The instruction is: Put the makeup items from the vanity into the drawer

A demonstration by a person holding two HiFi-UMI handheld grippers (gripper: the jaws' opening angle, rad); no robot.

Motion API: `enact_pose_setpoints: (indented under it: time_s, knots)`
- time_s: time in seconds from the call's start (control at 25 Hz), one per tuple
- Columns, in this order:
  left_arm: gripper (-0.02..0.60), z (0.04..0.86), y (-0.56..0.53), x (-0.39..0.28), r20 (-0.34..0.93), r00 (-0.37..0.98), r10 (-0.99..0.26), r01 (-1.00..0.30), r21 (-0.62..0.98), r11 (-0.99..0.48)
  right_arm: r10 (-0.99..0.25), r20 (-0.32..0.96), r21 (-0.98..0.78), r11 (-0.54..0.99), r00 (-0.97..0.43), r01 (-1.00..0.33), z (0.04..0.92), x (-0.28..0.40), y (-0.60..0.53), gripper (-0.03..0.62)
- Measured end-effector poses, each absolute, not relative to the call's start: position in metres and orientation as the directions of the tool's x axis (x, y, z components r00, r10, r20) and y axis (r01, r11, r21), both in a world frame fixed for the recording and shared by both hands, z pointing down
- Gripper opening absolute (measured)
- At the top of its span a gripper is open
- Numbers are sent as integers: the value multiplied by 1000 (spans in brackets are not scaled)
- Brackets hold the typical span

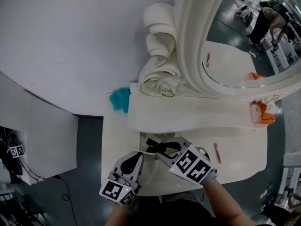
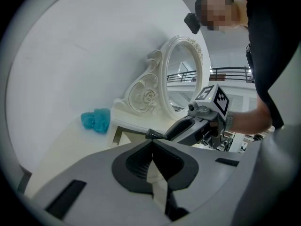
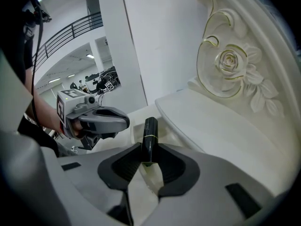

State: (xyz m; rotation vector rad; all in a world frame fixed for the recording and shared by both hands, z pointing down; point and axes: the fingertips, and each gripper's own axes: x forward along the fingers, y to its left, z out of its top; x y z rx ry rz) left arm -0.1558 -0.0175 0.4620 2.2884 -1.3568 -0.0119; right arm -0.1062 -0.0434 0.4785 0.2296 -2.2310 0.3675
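Right gripper view shows the right gripper (image 3: 149,157) clamped on the lower end of a black lipstick tube (image 3: 150,131), which stands up between the pads with its gold band clear above them. The tube hangs just over what looks to be the open drawer (image 3: 166,130), in front of the raised shelf (image 3: 221,121). It looks light and rigid, with a glossy, likely slippery shell, so a pinch across the round body could let it swivel. Holding the base below the band seems the safer place, since the cap might pull off. Just beside it, the left gripper (image 2: 153,147) has its jaws together with nothing visible between them. Farther off in the head view, a pink pencil (image 1: 217,152) lies on the vanity top (image 1: 240,159), thin and apt to roll. Beyond stands the carved mirror frame (image 3: 230,60).
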Motion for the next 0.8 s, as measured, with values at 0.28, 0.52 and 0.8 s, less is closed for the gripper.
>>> enact_pose_setpoints:
  time_s: [0.28, 0.52, 0.8]
  knots:
    - [14, 461, -20, -152, 222, 518, -826, -820, 405, -405, -43, 782, -190, 934, -622, -303, 479, -105, -44, 120]
    - [14, 461, -20, -151, 224, 522, -823, -818, 406, -408, -25, 801, -182, 942, -598, -283, 479, -102, -42, 120]
    - [14, 460, -19, -152, 219, 520, -825, -817, 410, -406, 66, 892, -118, 989, -447, -90, 479, -95, -39, 120]
